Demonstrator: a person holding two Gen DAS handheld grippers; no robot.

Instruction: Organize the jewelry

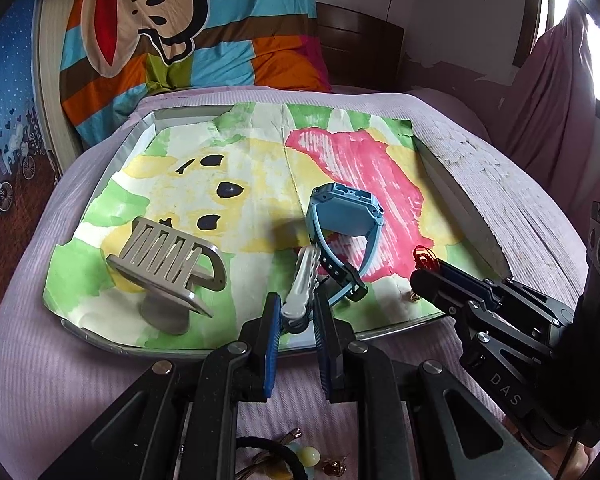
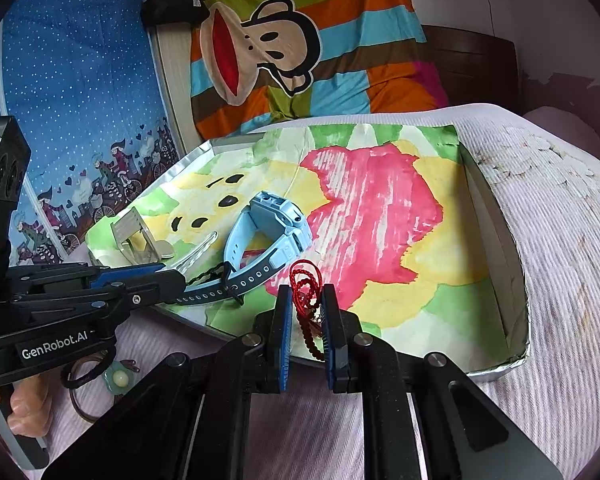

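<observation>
Your left gripper (image 1: pixel 296 314) clamps the near end of a translucent white hair clip (image 1: pixel 303 280), which slants up over the front of the painted tray (image 1: pixel 466 208) and points at the blue smartwatch (image 1: pixel 342 216) lying on its side just beyond. Your right gripper (image 2: pixel 307 308) is closed on a red beaded cord bracelet (image 2: pixel 306 280), held above the tray's near edge beside the watch strap. A grey slotted stand (image 1: pixel 168 268) sits on the tray's left side. Hair ties and small earrings (image 1: pixel 334 469) lie on the pink bedspread (image 1: pixel 532 184) near you.
</observation>
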